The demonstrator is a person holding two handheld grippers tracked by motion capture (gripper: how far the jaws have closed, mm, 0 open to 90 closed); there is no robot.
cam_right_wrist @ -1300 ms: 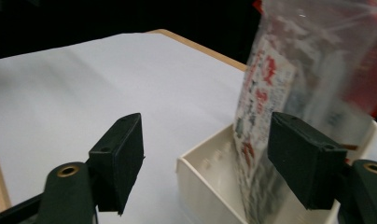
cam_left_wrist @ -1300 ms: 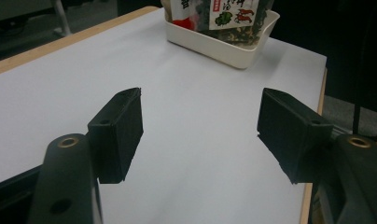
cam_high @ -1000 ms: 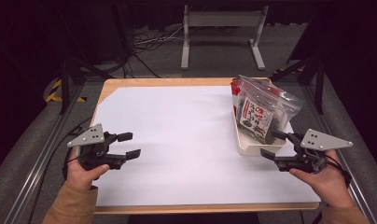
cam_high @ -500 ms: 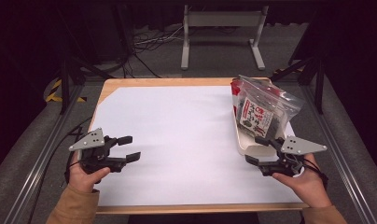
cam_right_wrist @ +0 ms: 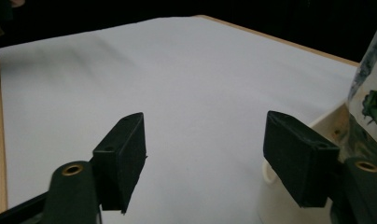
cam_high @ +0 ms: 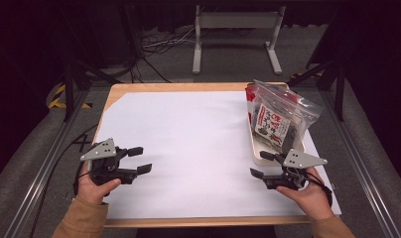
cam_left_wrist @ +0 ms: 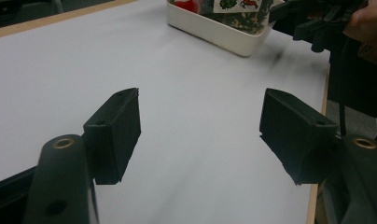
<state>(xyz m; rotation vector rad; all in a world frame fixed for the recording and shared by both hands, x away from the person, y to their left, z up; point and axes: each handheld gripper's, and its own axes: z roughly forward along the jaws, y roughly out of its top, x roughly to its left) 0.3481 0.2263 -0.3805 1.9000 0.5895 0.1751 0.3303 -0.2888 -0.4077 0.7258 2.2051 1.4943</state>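
Both pairs of jaws are spread wide with nothing between them. The left gripper [cam_high: 140, 159] hovers over the white sheet [cam_high: 188, 148] near the table's [cam_high: 188, 87] left edge. The right gripper [cam_high: 262, 164] sits just beside the near end of a white tray [cam_high: 258, 157] holding a clear bag of snacks [cam_high: 277, 119] at the right.

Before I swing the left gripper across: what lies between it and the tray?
Only bare white sheet between the left gripper and the tray, seen from the high view.
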